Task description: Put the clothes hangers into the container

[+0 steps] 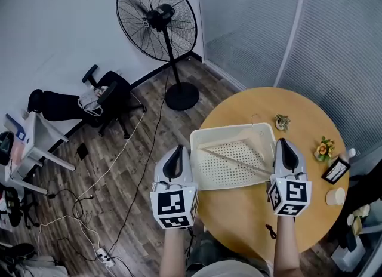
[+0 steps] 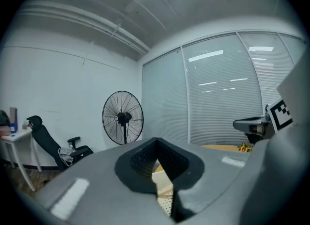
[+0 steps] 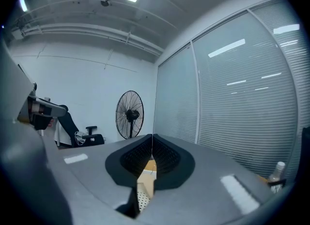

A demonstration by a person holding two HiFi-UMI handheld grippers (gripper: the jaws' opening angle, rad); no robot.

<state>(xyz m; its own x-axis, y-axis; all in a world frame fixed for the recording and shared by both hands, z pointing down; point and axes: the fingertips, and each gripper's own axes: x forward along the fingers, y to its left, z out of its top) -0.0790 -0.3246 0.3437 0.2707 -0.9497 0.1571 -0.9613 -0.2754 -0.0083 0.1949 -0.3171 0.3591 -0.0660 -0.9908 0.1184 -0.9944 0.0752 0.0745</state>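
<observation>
A white perforated basket [image 1: 206,134] stands on the round wooden table [image 1: 239,216]. Wooden clothes hangers [image 1: 234,160] lie slantwise inside it, and a wire hook [image 1: 253,118] pokes over the far rim. My left gripper [image 1: 179,148] hovers just off the basket's left side, over the table edge, shut with nothing in it. My right gripper [image 1: 281,143] hangs at the basket's right rim, also shut and empty. In the left gripper view the gripper [image 2: 156,141] shows its jaws meeting at the tip, with a bit of basket [image 2: 163,186] below. The right gripper view shows the same for that gripper [image 3: 151,136].
Two small potted plants [image 1: 282,122] [image 1: 324,148], a card stand [image 1: 336,170] and a cup [image 1: 335,196] sit on the table's right side. A standing fan [image 1: 158,19], an office chair [image 1: 101,99] and loose cables [image 1: 89,210] occupy the floor to the left.
</observation>
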